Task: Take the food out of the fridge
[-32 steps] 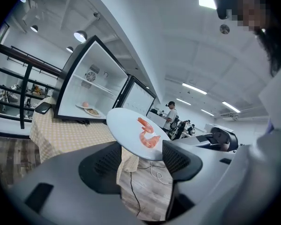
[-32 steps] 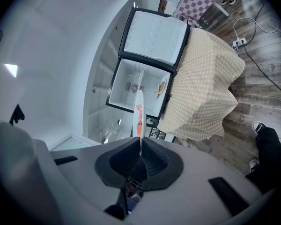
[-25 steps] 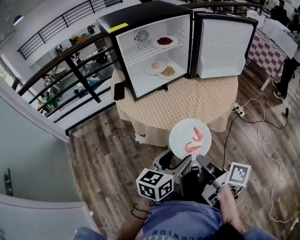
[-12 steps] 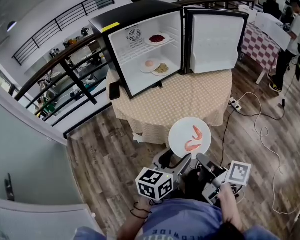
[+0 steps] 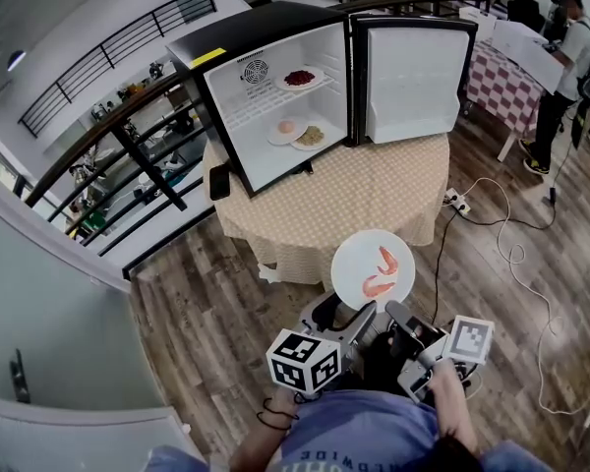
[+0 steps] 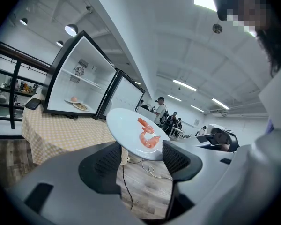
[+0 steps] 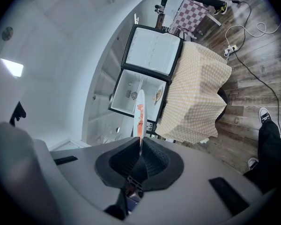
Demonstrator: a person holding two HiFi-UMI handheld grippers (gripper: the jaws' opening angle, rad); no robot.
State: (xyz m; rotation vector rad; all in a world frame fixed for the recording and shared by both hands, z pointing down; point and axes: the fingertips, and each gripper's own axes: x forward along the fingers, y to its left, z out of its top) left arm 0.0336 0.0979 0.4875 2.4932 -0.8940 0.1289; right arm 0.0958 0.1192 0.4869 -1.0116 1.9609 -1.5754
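In the head view the wooden plank floor (image 5: 206, 283) fills most of the frame, with a dark metal railing (image 5: 128, 131) crossing toward 10 o'clock and a person (image 5: 560, 57) standing at 2 o'clock beside a checked-cloth table. At the centre stands a round table (image 5: 374, 200) under a tan checked cloth. On the table's 11 o'clock side sits a black mini fridge (image 5: 265, 42), its door (image 5: 413, 77) swung wide toward 1 o'clock. Inside, the upper shelf carries a plate of red food (image 5: 299, 78). The lower shelf holds a plate with a pale pink item (image 5: 287, 129) and, just beside it at 4 o'clock, a plate of yellowish food (image 5: 310, 137). A dark phone (image 5: 218, 180) lies at the table's 9 o'clock edge. Off the table's 6 o'clock edge, over the floor and well apart from the fridge, a white plate (image 5: 359, 264) bearing shrimp (image 5: 382, 271) is held out in front of the person. The right gripper (image 7: 139, 156) has its jaws pinched nearly together on the plate's near rim. The left gripper (image 6: 141, 156) has its jaws spread apart, the plate's rim lying just past the gap, and its pads press on nothing.
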